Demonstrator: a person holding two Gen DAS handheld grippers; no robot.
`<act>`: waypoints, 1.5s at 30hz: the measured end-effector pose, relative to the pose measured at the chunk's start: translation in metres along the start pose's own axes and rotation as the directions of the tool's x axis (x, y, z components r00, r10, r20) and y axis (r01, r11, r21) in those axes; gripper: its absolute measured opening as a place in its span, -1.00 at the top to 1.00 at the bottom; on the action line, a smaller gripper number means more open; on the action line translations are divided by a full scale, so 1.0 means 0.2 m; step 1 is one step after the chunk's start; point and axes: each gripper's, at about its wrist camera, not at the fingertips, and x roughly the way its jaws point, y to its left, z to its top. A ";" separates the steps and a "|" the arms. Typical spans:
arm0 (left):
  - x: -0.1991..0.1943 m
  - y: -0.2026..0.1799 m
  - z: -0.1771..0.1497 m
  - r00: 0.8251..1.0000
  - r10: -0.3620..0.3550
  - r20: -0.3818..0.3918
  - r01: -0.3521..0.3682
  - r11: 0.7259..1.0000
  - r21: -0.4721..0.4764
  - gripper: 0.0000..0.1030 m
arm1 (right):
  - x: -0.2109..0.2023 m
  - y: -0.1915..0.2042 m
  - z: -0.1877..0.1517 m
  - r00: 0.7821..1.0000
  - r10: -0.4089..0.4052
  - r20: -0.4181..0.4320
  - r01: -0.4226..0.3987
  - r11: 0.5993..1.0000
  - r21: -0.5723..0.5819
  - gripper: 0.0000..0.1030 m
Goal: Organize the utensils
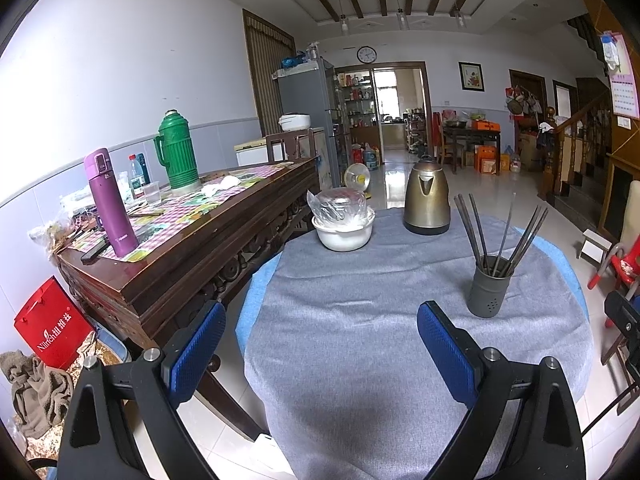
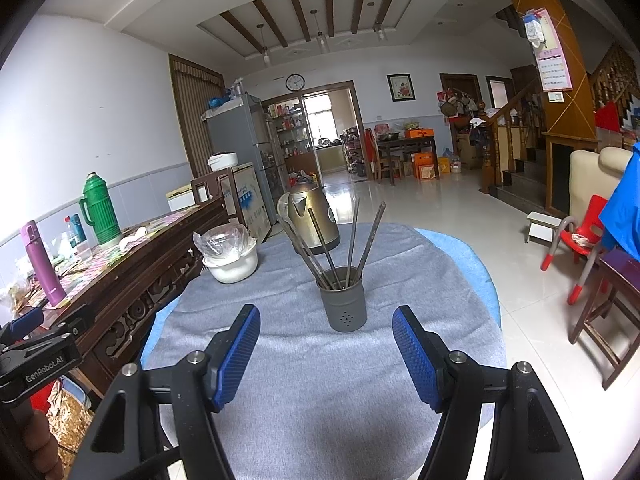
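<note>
Chopsticks (image 2: 352,240) stand splayed in grey holder (image 2: 346,300) at 12 o'clock of right tool (image 2: 326,344), jaws wide, empty; left tool (image 1: 320,340) likewise; judged: approach square, pinch one stick high, lift straight off worktop (image 2: 320,368).

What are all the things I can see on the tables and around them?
holder: one, grey, on the grey cloth, nearest the grippers
chopsticks: several, dark, standing in the holder
kettle: one, brassy, far side of the cloth
bowl: one, white, plastic-wrapped dish on top, left of the kettle
cloth: one, grey, over the round table
green thermos: one, on the wooden side table
purple flask: one, same side table
red bag: one, on the floor
left gripper: open, empty
right gripper: open, empty
</note>
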 end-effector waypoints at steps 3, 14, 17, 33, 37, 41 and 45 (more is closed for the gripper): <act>0.00 0.00 0.00 1.000 0.001 -0.001 -0.001 1.000 0.000 -0.87 | 0.00 0.00 0.00 1.000 -0.001 0.000 0.001 1.000 0.001 -0.40; 0.00 0.00 0.00 1.000 -0.001 -0.008 0.001 1.000 -0.005 -0.87 | 0.00 0.01 -0.01 1.000 -0.003 0.002 0.003 1.000 0.003 -0.40; -0.01 0.00 0.00 1.000 0.003 -0.005 -0.003 1.000 -0.010 -0.87 | 0.00 0.01 -0.01 1.000 -0.004 0.005 0.004 1.000 0.003 -0.40; 0.00 0.01 -0.01 1.000 0.006 -0.009 -0.006 1.000 -0.012 -0.87 | 0.00 0.02 -0.02 1.000 -0.006 0.005 0.006 1.000 0.003 -0.40; 0.01 0.01 -0.01 1.000 0.005 -0.012 -0.005 1.000 -0.011 -0.87 | 0.00 0.03 -0.02 1.000 -0.006 0.004 0.006 1.000 0.002 -0.40; 0.02 0.01 0.00 1.000 0.004 -0.014 -0.005 1.000 -0.003 -0.87 | 0.01 0.03 -0.03 1.000 -0.007 0.002 0.007 1.000 -0.003 -0.40; 0.03 0.01 0.02 1.000 0.001 -0.008 -0.001 1.000 -0.016 -0.87 | 0.03 0.03 -0.02 1.000 -0.008 0.000 0.008 1.000 -0.004 -0.40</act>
